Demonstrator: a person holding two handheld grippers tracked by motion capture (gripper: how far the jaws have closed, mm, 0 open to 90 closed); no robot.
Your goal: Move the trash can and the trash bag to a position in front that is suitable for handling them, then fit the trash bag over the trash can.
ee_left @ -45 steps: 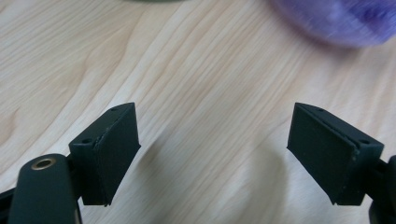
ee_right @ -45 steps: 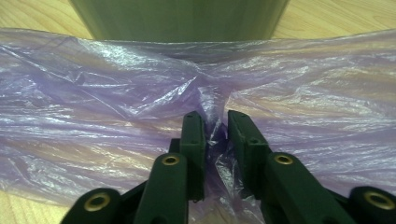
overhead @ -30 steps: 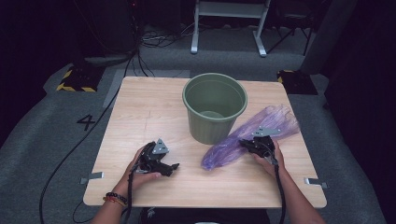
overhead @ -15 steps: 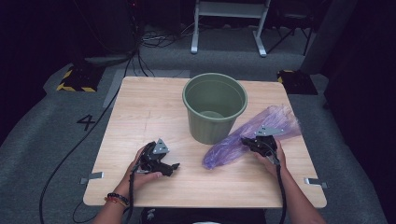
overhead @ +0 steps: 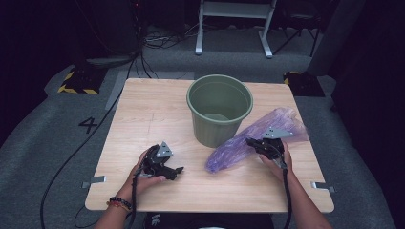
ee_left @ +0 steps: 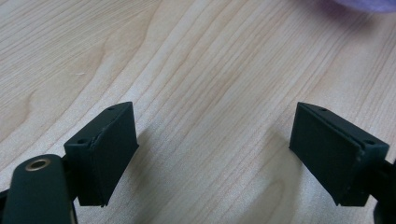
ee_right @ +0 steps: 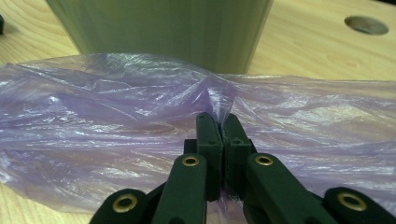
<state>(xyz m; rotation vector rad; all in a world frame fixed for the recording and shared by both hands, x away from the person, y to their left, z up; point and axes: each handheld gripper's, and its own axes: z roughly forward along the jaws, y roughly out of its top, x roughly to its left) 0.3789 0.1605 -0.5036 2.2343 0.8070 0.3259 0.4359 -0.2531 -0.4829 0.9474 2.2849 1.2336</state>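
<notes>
A thin purple plastic bag (overhead: 248, 138) lies crumpled on the wooden table (overhead: 143, 114), right of a green plastic bin (overhead: 219, 109) that stands upright and empty. My right gripper (overhead: 250, 141) is shut on a pinched fold of the purple bag (ee_right: 140, 121), with the green bin (ee_right: 159, 23) just behind it. My left gripper (overhead: 177, 170) rests on the table at the front left, jaws wide apart with bare wood between them (ee_left: 215, 149); a purple edge of the bag (ee_left: 359, 4) shows at the top right of its view.
The table stands on grey carpet with a number 4 marked on the floor (overhead: 89, 125). Cables (overhead: 143, 52) and a white stand's legs (overhead: 234, 28) lie beyond the far edge. A round hole (ee_right: 366, 24) sits in the tabletop near the bin.
</notes>
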